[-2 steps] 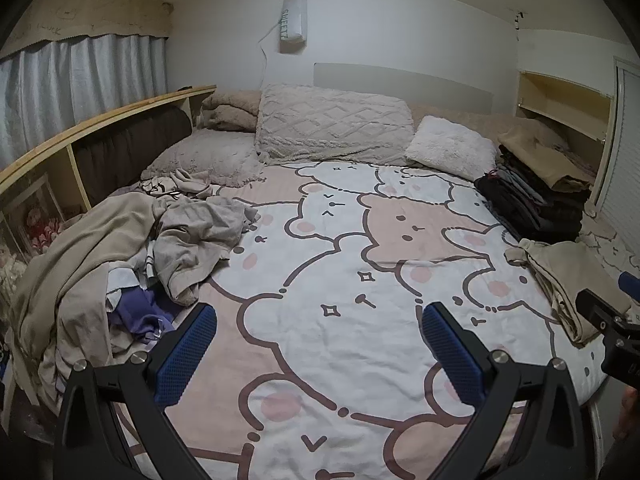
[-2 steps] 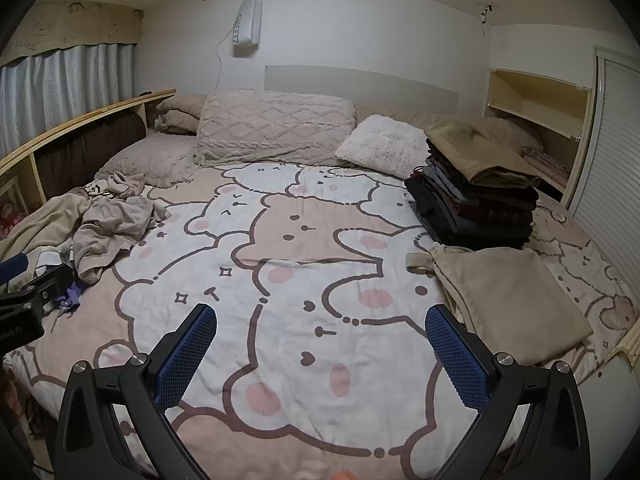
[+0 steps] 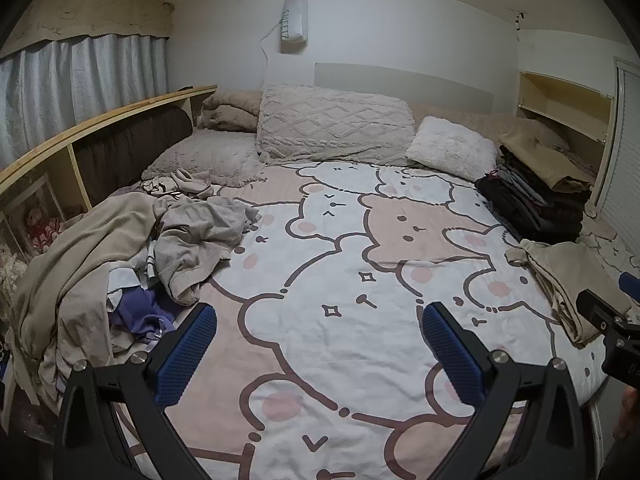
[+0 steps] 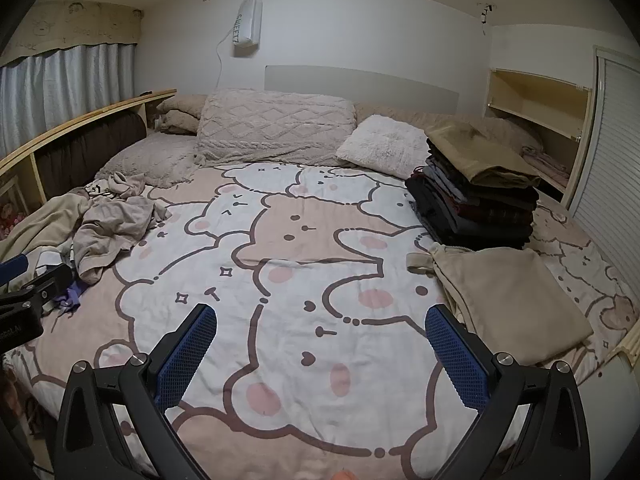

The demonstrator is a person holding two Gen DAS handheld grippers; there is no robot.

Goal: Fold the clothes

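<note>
A heap of unfolded clothes (image 3: 120, 256) lies on the bed's left side, with a grey top (image 3: 200, 240) uppermost and a purple piece (image 3: 140, 314) at its near edge; it also shows in the right wrist view (image 4: 108, 232). A folded beige garment (image 4: 508, 296) lies at the right, in front of a tall stack of folded dark clothes (image 4: 476, 196). My left gripper (image 3: 320, 348) is open and empty above the bedspread, right of the heap. My right gripper (image 4: 322, 348) is open and empty over the bed's middle, left of the beige garment.
The bear-print bedspread (image 4: 300, 240) covers the bed. Pillows (image 4: 276, 128) line the headboard end. A wooden shelf (image 3: 100, 128) runs along the left side, an open cupboard (image 4: 536, 120) stands at the far right. Each gripper shows at the other view's edge (image 3: 612, 324) (image 4: 24, 300).
</note>
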